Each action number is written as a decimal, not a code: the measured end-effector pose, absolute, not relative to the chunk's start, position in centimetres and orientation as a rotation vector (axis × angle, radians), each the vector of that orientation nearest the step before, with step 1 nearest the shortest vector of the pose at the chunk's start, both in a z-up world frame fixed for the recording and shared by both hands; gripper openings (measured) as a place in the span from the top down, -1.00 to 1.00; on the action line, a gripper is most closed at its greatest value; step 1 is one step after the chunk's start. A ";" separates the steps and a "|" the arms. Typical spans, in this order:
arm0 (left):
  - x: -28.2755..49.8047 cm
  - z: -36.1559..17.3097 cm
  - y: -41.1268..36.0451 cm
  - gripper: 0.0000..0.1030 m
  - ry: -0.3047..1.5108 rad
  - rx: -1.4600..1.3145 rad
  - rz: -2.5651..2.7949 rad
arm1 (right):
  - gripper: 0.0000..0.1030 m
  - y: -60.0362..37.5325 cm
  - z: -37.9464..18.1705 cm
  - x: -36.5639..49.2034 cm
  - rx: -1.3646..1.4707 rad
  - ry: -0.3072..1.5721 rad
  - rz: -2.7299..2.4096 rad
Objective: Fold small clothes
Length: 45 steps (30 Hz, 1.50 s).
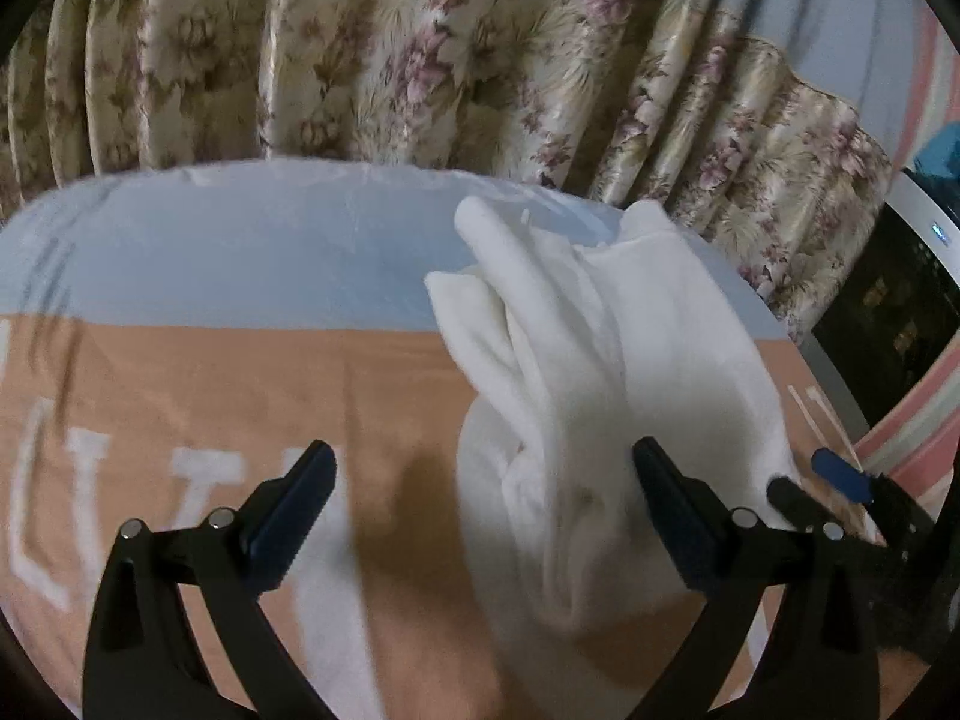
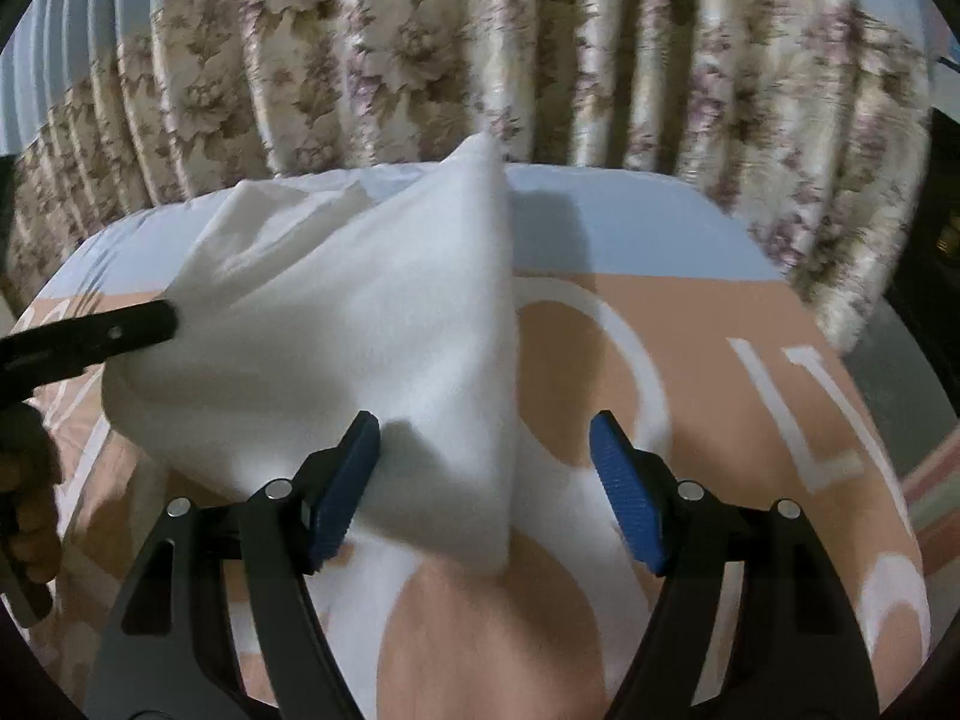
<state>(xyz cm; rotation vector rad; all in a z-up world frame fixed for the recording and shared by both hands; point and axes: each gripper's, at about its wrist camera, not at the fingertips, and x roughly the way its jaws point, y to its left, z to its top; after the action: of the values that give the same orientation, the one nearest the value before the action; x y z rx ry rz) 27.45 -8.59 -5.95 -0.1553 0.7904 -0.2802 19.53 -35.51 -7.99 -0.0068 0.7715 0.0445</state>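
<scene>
A white garment [image 1: 600, 360] lies bunched in soft folds on a peach bed cover [image 1: 210, 384] with large white letters. My left gripper [image 1: 480, 459] is open wide. Its right finger is against the garment's near end and its left finger stands over bare cover. In the right wrist view the garment [image 2: 360, 324] tapers to a corner that lies between the jaws of my right gripper [image 2: 485, 426], which is open, with the right pad clear of the cloth. One black finger of the left gripper [image 2: 120, 330] touches the garment's left edge. The right gripper's blue pad [image 1: 840, 471] shows beside the cloth.
A floral curtain [image 1: 420, 60] hangs close behind the bed's far edge. The cover turns pale blue [image 1: 240, 240] at the back. A dark, white-framed appliance [image 1: 888, 312] stands at the right. A person's hand [image 2: 30, 510] holds the left gripper at the left edge.
</scene>
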 end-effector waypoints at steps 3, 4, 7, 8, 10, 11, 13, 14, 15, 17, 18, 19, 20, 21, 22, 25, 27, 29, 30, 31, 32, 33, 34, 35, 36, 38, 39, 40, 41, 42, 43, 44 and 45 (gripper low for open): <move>24.0 -4.7 -7.1 -0.91 0.736 -0.103 -0.272 | -0.62 -35.3 -6.8 17.1 0.031 0.755 0.029; 22.6 -4.4 -6.3 -0.91 0.716 -0.087 -0.263 | -0.73 -34.9 -6.4 16.3 0.033 0.751 0.030; 18.4 -3.8 -3.7 -0.91 0.677 -0.051 -0.219 | -0.87 -33.3 -5.3 13.8 0.027 0.736 0.047; 17.1 -3.6 -2.7 -0.91 0.664 -0.041 -0.198 | -0.88 -32.9 -5.1 13.4 0.024 0.736 0.053; 14.4 -3.5 -0.9 -0.91 0.642 -0.030 -0.159 | -0.88 -31.5 -4.4 11.9 0.023 0.733 0.083; 13.4 -3.5 -0.1 -0.92 0.638 -0.033 -0.150 | -0.88 -30.6 -4.0 10.9 0.020 0.727 0.105; 10.9 -3.5 1.8 -0.92 0.641 -0.055 -0.124 | -0.89 -29.1 -3.3 9.4 0.012 0.724 0.129; 10.1 -3.5 2.6 -0.92 0.645 -0.077 -0.115 | -0.89 -28.4 -3.0 8.4 0.016 0.719 0.142; 9.1 -3.5 3.6 -0.92 0.647 -0.102 -0.098 | -0.90 -27.6 -2.8 7.4 0.021 0.712 0.147; 6.7 -3.1 5.1 -0.92 0.640 -0.131 -0.049 | -0.90 -26.6 -2.1 5.0 0.044 0.674 0.146; 5.7 -2.9 5.6 -0.92 0.628 -0.139 -0.030 | -0.94 -26.4 -1.7 3.7 0.062 0.636 0.138; 4.7 -2.7 5.9 -0.92 0.616 -0.142 -0.016 | -0.94 -25.9 -1.3 2.4 0.063 0.605 0.129; 3.6 -2.4 6.2 -0.92 0.606 -0.134 -0.006 | -0.94 -25.1 -0.9 1.3 0.036 0.591 0.135; 2.8 -2.1 6.3 -0.92 0.593 -0.121 0.004 | -0.94 -24.3 -0.8 0.4 0.001 0.585 0.141; 1.8 -1.7 6.4 -0.92 0.571 -0.105 0.017 | -0.94 -23.8 -0.7 -0.2 -0.022 0.583 0.138; -0.7 -0.5 6.5 -0.92 0.516 -0.070 0.066 | -0.94 -22.7 -0.7 -1.0 -0.065 0.589 0.145; -1.5 -0.2 6.9 -0.92 0.512 -0.088 0.081 | -0.94 -22.6 -0.6 -1.4 -0.058 0.584 0.140; -1.8 0.2 7.4 -0.92 0.507 -0.100 0.096 | -0.94 -22.9 -0.2 -1.7 -0.020 0.574 0.140; -1.8 0.3 7.7 -0.92 0.506 -0.104 0.103 | -0.94 -22.8 -0.1 -1.7 -0.020 0.571 0.142; -1.7 0.4 7.9 -0.92 0.503 -0.106 0.108 | -0.94 -22.7 -0.1 -1.8 -0.031 0.567 0.141; -1.6 0.3 8.1 -0.92 0.508 -0.108 0.111 | -0.94 -22.6 0.1 -2.0 -0.044 0.561 0.138; -1.6 0.3 8.3 -0.92 0.513 -0.110 0.115 | -0.94 -22.6 0.2 -2.0 -0.046 0.558 0.138; -1.5 0.3 8.4 -0.92 0.513 -0.113 0.118 | -0.94 -22.7 0.2 -2.1 -0.044 0.556 0.136; -1.3 0.2 8.4 -0.92 0.515 -0.106 0.120 | -0.94 -22.8 0.3 -2.1 -0.044 0.555 0.128; -1.4 0.2 8.4 -0.92 0.510 -0.098 0.121 | -0.94 -22.9 0.3 -2.1 -0.041 0.554 0.126; -1.5 0.1 8.3 -0.92 0.498 -0.073 0.119 | -0.94 -22.9 0.2 -2.0 -0.039 0.556 0.125; -1.4 0.2 8.2 -0.92 0.496 -0.073 0.115 | -0.94 -23.0 0.2 -2.1 -0.041 0.555 0.122; -1.4 0.2 8.2 -0.92 0.494 -0.076 0.107 | -0.94 -23.0 0.2 -2.1 -0.039 0.558 0.123; -1.3 0.2 8.0 -0.92 0.492 -0.073 0.098 | -0.94 -22.9 0.1 -2.1 -0.035 0.564 0.126; -1.2 0.1 7.9 -0.92 0.493 -0.072 0.089 | -0.94 -22.9 0.0 -2.1 -0.031 0.567 0.128; -1.0 0.1 7.7 -0.92 0.496 -0.072 0.078 | -0.94 -22.9 -0.1 -2.1 -0.031 0.570 0.128; -0.8 0.1 7.5 -0.92 0.496 -0.085 0.054 | -0.94 -22.8 -0.2 -2.0 -0.030 0.573 0.127; -0.6 0.1 7.4 -0.92 0.496 -0.095 0.036 | -0.94 -22.8 -0.3 -2.0 -0.029 0.575 0.126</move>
<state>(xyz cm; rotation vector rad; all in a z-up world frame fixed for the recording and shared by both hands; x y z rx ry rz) -0.64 7.42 0.11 -0.0951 0.4964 0.0364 -1.96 -22.83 -0.33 -0.0289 0.5748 0.1260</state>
